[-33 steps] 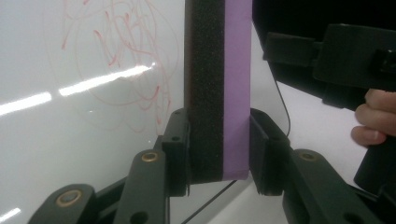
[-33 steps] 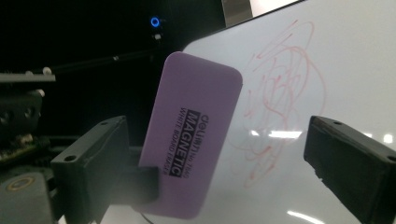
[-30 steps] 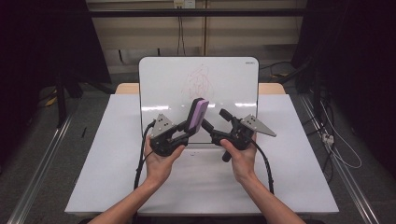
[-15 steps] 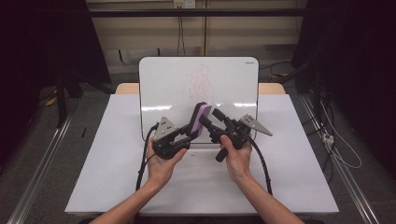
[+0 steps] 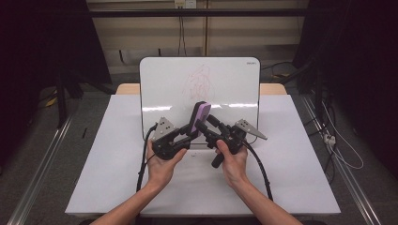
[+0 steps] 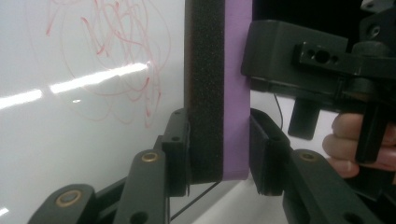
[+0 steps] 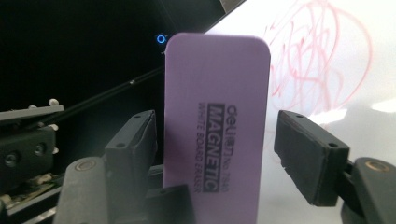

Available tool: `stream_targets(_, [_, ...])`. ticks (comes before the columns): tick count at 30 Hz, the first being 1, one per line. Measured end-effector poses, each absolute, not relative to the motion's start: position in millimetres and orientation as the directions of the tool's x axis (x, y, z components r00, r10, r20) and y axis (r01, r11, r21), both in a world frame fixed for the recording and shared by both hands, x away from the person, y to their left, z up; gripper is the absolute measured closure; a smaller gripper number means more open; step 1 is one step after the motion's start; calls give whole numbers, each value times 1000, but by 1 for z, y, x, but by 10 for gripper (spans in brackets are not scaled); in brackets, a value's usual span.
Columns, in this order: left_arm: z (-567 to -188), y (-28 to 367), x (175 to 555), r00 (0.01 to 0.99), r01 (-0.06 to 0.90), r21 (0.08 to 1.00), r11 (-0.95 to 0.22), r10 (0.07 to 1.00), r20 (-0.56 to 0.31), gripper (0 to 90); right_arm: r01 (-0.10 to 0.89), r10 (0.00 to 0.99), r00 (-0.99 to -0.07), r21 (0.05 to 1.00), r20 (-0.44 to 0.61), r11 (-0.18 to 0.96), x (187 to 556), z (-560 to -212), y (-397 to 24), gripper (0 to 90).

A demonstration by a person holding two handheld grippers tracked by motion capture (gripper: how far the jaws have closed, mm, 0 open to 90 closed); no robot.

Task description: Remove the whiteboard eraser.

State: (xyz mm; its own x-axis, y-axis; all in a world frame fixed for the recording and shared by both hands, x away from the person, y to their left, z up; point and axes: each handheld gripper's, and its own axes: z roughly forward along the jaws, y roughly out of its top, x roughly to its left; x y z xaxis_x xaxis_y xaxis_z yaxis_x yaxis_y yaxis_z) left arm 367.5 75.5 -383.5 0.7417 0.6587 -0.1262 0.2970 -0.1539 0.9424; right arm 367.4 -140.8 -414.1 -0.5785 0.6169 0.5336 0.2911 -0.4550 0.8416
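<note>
A purple magnetic whiteboard eraser (image 5: 202, 117) with a black felt face stands upright in front of the whiteboard (image 5: 225, 89), which carries a red scribble (image 5: 199, 84). My left gripper (image 5: 193, 130) is shut on the eraser's lower end. In the left gripper view its jaws press the felt and the purple back of the eraser (image 6: 219, 93). My right gripper (image 5: 204, 125) comes in from the right, open. In the right gripper view the eraser (image 7: 217, 130) stands between its spread jaws, nearer the left jaw, with a clear gap to the right one.
The whiteboard leans upright at the back of a table covered in white (image 5: 300, 178). Black cables (image 5: 141, 164) trail from both grippers toward the front edge. Floor rails (image 5: 42, 173) run along both sides, and loose wires (image 5: 338, 145) lie at the right.
The right gripper has moved left until its open jaws sit on either side of the eraser. The left gripper has kept its hold and barely moved.
</note>
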Motion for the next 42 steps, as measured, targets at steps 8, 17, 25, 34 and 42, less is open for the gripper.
stream_targets(8, [-385, 74, 367, 743, 299, 942, -151, 656, -131, 633, 316, 613, -570, 835, 547, -451, 367, -418, -139, 408])
stream_targets(17, [-387, 73, 369, 748, 308, 941, -137, 647, -150, 620, 318, 612, -576, 838, 542, -443, 367, -417, -142, 413])
stream_targets(25, [-393, 72, 366, 727, 308, 932, -190, 679, -102, 391, 282, 664, -548, 860, 509, -425, 370, -413, -152, 413])
stream_targets(34, [-395, 93, 371, 696, 393, 894, -216, 705, -136, 88, 244, 761, -510, 916, 401, -319, 372, -412, -159, 413])
stream_targets(42, [-400, 123, 367, 687, 389, 878, -278, 722, -76, 51, 192, 833, -504, 970, 228, -150, 368, -411, -163, 414])
